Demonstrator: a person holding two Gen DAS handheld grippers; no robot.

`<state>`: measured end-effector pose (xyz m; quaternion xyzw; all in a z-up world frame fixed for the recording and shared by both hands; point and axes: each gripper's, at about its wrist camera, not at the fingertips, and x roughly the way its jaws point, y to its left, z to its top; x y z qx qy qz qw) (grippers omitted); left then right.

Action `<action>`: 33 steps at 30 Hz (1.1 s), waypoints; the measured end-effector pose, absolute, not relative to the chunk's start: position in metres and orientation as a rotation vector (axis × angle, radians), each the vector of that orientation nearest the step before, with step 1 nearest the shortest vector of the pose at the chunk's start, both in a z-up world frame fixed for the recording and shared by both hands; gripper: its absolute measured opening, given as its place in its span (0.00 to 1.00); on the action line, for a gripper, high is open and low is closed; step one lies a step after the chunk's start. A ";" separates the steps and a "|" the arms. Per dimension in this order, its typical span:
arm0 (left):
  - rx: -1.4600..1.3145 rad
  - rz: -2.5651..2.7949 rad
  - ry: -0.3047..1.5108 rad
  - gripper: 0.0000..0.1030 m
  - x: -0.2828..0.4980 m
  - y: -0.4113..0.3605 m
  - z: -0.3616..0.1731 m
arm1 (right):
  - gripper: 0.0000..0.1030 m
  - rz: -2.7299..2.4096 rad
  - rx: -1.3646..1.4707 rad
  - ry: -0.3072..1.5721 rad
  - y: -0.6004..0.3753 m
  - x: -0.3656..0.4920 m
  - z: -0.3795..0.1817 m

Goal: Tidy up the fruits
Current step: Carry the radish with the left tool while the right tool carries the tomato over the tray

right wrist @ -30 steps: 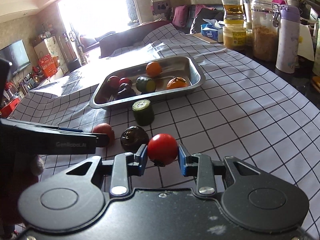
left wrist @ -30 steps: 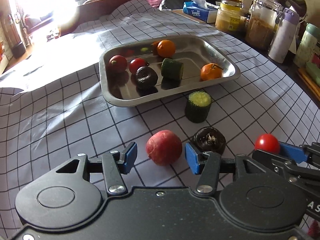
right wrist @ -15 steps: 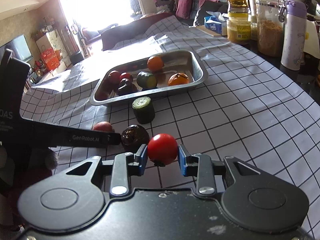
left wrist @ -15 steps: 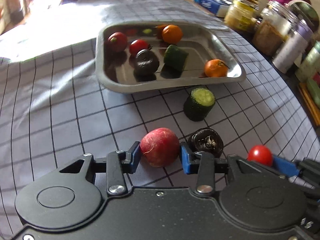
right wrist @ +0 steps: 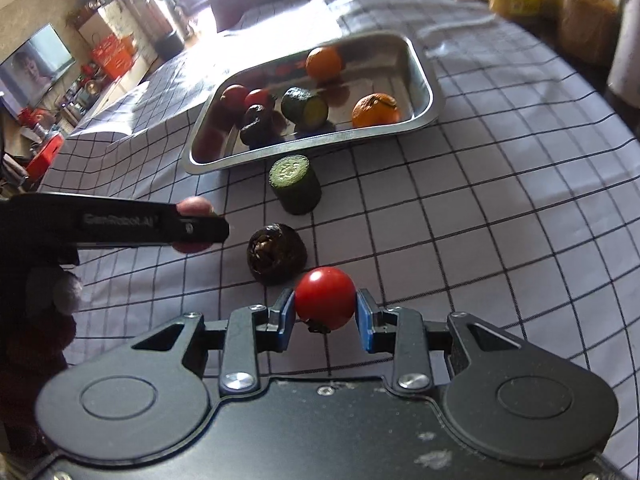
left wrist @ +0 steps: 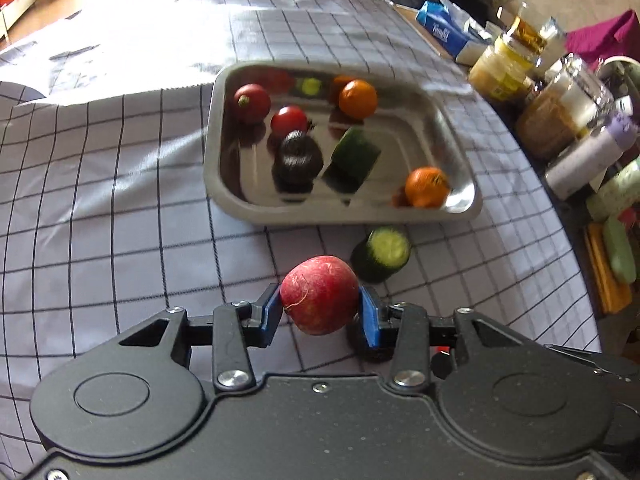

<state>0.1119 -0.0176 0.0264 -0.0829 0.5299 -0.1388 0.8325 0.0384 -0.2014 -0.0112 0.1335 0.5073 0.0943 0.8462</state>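
My left gripper [left wrist: 319, 316] is shut on a round red radish [left wrist: 319, 294], lifted off the checked cloth. The right gripper [right wrist: 325, 316] is shut on a small red tomato [right wrist: 325, 297], also held above the cloth. Ahead sits a steel tray [left wrist: 228, 184] [right wrist: 420, 76] holding two oranges, a red radish, a tomato, a dark wrinkled fruit and a cucumber piece. On the cloth before the tray stand a cucumber stub [left wrist: 382, 254] [right wrist: 295, 188] and another dark wrinkled fruit [right wrist: 276, 254]. In the right wrist view the left gripper's side [right wrist: 152, 222] hides most of its radish.
Jars [left wrist: 560, 116], a tissue box [left wrist: 448, 32], a pale bottle [left wrist: 588, 156] and other items crowd the table's right side. The checked cloth [left wrist: 100, 200] stretches bare to the left of the tray. A gloved hand [right wrist: 36, 320] holds the left gripper.
My left gripper closed on the radish and lifted it off the cloth, rolling a little. The right gripper carried its tomato toward the tray; the tray looks nearer in both views.
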 end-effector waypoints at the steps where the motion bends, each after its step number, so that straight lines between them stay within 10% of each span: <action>1: -0.183 -0.297 1.115 0.47 0.114 -0.019 0.029 | 0.32 0.198 0.279 1.075 -0.202 0.042 -0.009; 33: -0.175 -0.167 1.026 0.47 0.188 -0.026 0.033 | 0.32 0.003 0.289 0.894 -0.209 0.201 0.066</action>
